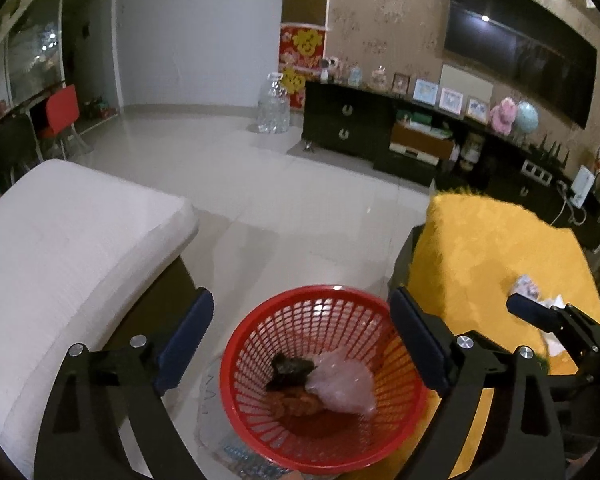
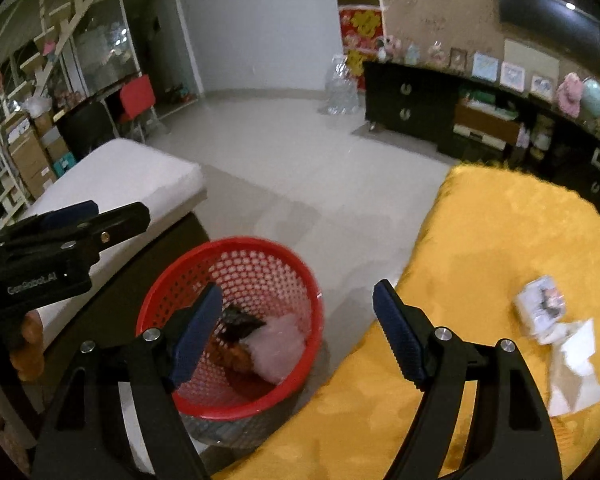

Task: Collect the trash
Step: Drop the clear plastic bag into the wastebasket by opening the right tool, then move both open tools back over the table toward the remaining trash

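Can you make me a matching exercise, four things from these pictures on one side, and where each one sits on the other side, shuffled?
Things:
1. pink crumpled wad
2. white tissue
3. red basket
4. clear water jug

Places:
A. on the yellow cloth
B. far off, beside the black cabinet
C. inside the basket
D. on the floor between the white cushion and the yellow cloth

Pairs: 1-C, 2-A, 3-D, 4-B

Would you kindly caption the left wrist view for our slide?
Open left hand-held gripper above round red plastic mesh basket holding crumpled pink wrapper, beside yellow-clothed table.
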The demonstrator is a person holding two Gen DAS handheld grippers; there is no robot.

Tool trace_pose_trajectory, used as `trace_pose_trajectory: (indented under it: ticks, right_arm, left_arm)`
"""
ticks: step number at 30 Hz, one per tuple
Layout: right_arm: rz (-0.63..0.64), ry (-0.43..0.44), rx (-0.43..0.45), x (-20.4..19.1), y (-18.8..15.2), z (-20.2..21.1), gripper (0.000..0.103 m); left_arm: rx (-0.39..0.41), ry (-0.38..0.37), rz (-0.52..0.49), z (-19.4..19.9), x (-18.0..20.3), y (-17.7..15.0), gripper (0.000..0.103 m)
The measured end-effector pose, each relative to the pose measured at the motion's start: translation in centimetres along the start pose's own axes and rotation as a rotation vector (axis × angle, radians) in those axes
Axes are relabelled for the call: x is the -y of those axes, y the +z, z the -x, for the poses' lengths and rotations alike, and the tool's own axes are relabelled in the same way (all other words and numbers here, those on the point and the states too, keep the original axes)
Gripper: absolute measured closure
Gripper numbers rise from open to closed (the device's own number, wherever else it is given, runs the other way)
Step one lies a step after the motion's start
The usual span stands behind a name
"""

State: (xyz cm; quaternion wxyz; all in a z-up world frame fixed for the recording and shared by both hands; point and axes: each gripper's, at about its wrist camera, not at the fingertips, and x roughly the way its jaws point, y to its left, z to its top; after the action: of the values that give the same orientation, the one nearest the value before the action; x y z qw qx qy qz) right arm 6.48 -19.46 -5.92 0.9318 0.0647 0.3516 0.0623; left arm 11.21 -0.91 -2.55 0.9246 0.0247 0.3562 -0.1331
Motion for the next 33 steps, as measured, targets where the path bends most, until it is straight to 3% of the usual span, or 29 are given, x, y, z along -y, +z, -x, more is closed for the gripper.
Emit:
trace_pose_trajectory:
  ticks: [3,8,10,15,24,33]
  right_arm:
    - [-0.003,-0.025,0.056,0.7,0.4,2.0,0.019]
    - [-0.009,-0.085,0.149,2.4,1.1,5.9,0.015]
    - [-0.029,-0.110,0.181,3.5,1.2,7.5,0.007]
    - [-0.090,-0.176,0.222,6.7,1.1,10.9,0.007]
    - [-0.212,-0.288,0.238,11.8,-2.4,16.0,0.007]
    - [-0.295,-0.347,0.211,14.9,-5.7,18.3,0.007]
  left_arm:
    - [0.028,-0.014,0.001,0.8,0.7,0.3,0.013]
    - [0.092,-0.020,-0.017,2.3,2.0,0.6,0.011]
    - [0.107,-0.031,-0.023,2.7,2.4,0.8,0.011]
    - [0.131,-0.061,-0.041,3.4,3.8,0.7,0.011]
    - [0.134,-0.130,-0.075,3.7,7.0,0.6,0.011]
    - [0.112,-0.181,-0.164,2.9,12.1,-0.7,0.011]
